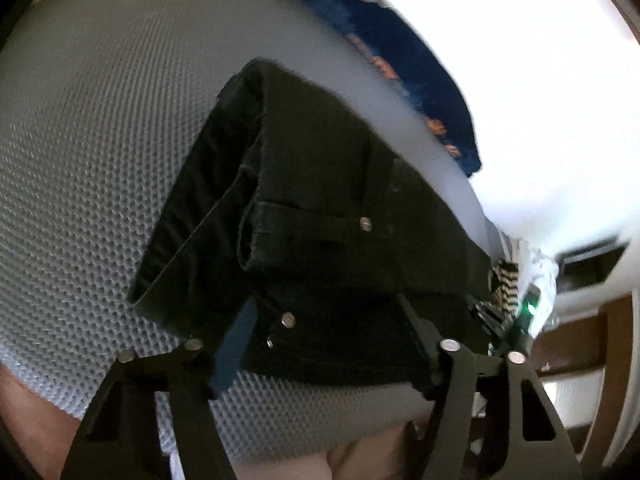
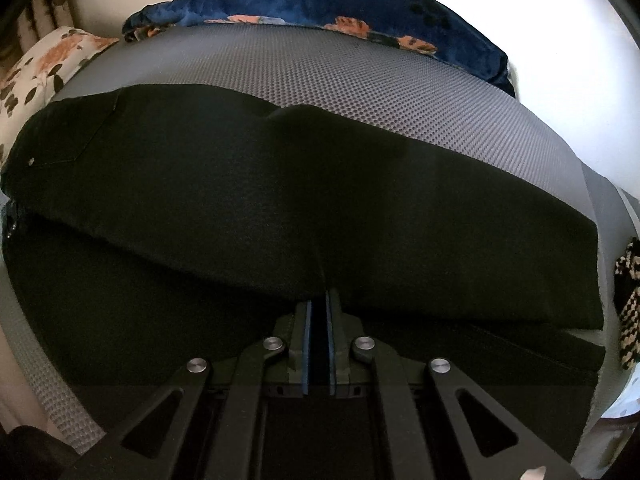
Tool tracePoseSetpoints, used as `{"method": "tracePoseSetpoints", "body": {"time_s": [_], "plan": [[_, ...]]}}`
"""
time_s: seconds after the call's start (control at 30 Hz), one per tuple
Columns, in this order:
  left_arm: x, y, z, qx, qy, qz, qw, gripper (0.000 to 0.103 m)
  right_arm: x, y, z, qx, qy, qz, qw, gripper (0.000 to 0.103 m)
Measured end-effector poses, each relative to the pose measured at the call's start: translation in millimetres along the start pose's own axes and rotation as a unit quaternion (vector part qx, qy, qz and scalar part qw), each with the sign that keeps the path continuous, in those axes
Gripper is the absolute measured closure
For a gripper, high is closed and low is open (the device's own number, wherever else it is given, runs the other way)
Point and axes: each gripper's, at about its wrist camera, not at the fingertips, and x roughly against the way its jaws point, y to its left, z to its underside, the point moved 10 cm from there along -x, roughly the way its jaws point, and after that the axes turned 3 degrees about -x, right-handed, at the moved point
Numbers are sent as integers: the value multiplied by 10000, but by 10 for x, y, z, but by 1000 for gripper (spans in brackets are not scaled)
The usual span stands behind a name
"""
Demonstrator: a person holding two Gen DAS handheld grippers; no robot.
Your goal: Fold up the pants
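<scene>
Black pants point(image 1: 320, 200) lie folded into a thick bundle on a grey honeycomb mat point(image 1: 100, 160), metal rivets showing on the top layers. My left gripper point(image 1: 324, 312) hangs over the bundle's near end. Its jaws stand wide, the blue pad point(image 1: 236, 340) beside the left edge of the cloth, and neither pad presses on it. In the right wrist view the pants point(image 2: 280, 200) stretch across as a long dark band on the mat point(image 2: 360, 80). My right gripper point(image 2: 319, 300) is shut on the near edge of the upper layer, which rises slightly at the pinch.
A dark blue floral blanket point(image 2: 320, 0) lies along the mat's far edge, also seen as the blanket point(image 1: 400, 80). A floral pillow point(image 2: 44, 64) sits far left. A black-and-cream striped knit point(image 2: 628, 312) lies at the right end. A person's legs point(image 1: 360, 452) are close below.
</scene>
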Motion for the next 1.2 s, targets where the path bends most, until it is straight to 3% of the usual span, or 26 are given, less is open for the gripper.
{"method": "tracePoseSetpoints", "body": {"time_s": [0.13, 0.2, 0.23, 0.33, 0.57, 0.7, 0.73, 0.87, 0.97, 1.0, 1.13, 1.2], "plan": [[-115, 134, -163, 448, -171, -33, 9988, 43, 11, -3, 4, -30, -34, -15, 10000, 98], [-123, 187, -222, 690, -232, 88, 9973, 54, 12, 3, 13, -48, -50, -22, 10000, 98], [-118, 204, -241, 718, -221, 167, 9970, 75, 15, 1, 9, -64, -64, -32, 10000, 98], [-18, 288, -314, 641, -191, 119, 9977, 82, 114, 1, -7, -162, -159, -60, 9997, 99], [113, 216, -325, -295, 194, -221, 9991, 83, 562, 75, 184, -280, -210, -130, 9993, 103], [70, 221, -283, -388, 348, -276, 9983, 83, 598, 159, 484, -390, -33, -302, 9988, 103], [25, 169, -283, -368, 354, -264, 9983, 83, 584, 143, 520, -418, -98, -161, 9989, 103], [54, 52, -297, -263, 277, -107, 9992, 83, 478, 66, 588, -679, -83, -51, 9976, 92], [197, 32, -349, -240, 172, -1, 9996, 83, 469, 70, 450, -127, -338, 457, 9983, 66], [233, -11, -374, -304, 120, 8, 9995, 83, 478, 81, 382, 29, -474, 606, 9970, 64], [425, 27, -476, -371, -14, 8, 9993, 83, 394, 185, 148, 857, -746, 1157, 9868, 63], [448, -2, -520, -330, -35, 10, 9994, 83, 322, 268, 109, 1195, -777, 1208, 9824, 64]]}}
